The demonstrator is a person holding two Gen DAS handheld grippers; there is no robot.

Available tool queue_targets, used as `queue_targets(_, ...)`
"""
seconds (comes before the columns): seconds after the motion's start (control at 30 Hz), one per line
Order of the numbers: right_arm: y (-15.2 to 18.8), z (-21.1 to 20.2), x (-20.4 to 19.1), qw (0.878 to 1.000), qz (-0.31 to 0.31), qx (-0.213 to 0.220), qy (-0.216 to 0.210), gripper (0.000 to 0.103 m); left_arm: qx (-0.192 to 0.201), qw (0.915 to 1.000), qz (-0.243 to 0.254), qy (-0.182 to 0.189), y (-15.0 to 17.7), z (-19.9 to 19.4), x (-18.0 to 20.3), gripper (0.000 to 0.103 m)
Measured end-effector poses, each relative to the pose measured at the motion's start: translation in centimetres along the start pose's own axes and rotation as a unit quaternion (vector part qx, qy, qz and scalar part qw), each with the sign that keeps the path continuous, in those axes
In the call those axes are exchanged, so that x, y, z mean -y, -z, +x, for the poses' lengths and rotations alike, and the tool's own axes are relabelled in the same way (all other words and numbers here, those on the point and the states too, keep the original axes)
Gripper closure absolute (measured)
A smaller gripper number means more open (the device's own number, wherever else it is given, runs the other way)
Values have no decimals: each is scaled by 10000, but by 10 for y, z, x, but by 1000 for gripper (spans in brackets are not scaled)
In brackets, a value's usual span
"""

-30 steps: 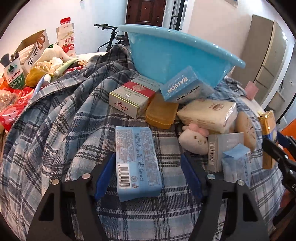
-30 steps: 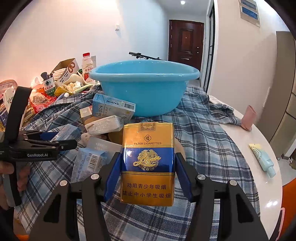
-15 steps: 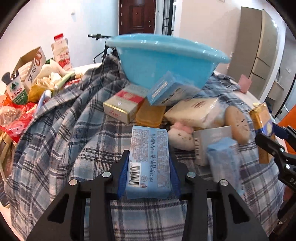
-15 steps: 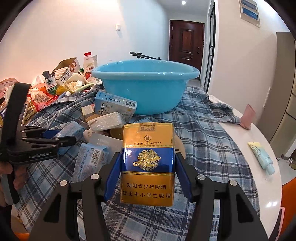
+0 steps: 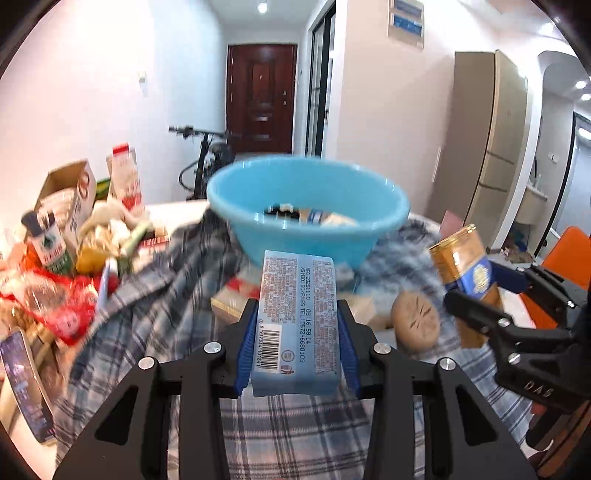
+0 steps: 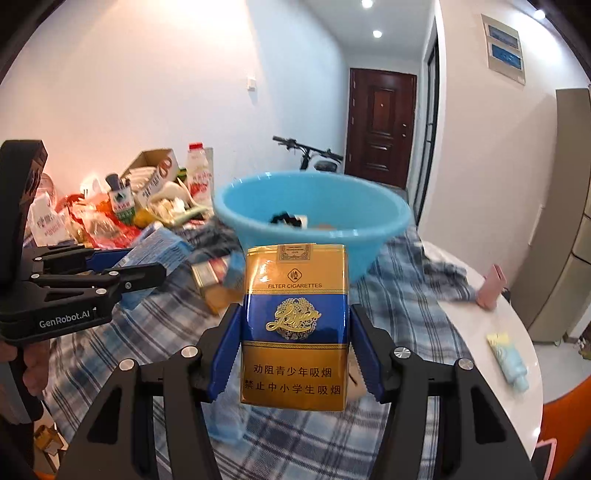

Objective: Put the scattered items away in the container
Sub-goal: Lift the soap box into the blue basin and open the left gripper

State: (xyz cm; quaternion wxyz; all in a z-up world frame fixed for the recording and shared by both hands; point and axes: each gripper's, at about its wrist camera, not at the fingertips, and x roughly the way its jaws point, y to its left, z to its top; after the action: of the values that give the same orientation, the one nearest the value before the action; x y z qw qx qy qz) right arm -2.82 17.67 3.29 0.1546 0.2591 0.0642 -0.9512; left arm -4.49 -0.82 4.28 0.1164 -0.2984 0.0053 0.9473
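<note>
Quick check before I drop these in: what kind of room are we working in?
Most likely a home's living or dining area: a dark wooden entry door down a hallway, a bicycle parked inside, and tall cabinets beside a round white table.

Brightly lit by recessed ceiling spots (image 6: 376,34) far above the jaws. Motion-blurred around and beyond the jaws; sharp between them. Heavy fisheye bending, black vignette at corners.

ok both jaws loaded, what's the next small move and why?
Probably carry both forward over the blue basin before releasing. The left gripper clamps the light-blue pack, the right gripper the cigarette pack; both are lifted, but the basin rim lies ahead.
</note>
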Motion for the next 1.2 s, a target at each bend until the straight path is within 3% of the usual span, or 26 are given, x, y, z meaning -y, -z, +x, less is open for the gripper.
queue_targets(0.33,-69,-7,1,9991,-175,393,-11,43,531,9985,108,8,-64,-14,-3,65)
queue_targets(0.73,-178,-2,4,9948,-342,953,-54,43,1200,9924,151,-207,-160,-18,-15,65)
queue_targets(0.8,-189,5,3,9943,-388,993,-35,43,1194,9925,179,-215,-167,-7,-16,65)
queue_targets(0.9,-196,23,2,9945,-484,928,-13,43,1075,9938,187,-210,-170,17,-19,75)
queue_targets(1.2,-190,84,16,9979,-315,556,-115,43,424,9983,206,-343,-150,75,-32,77)
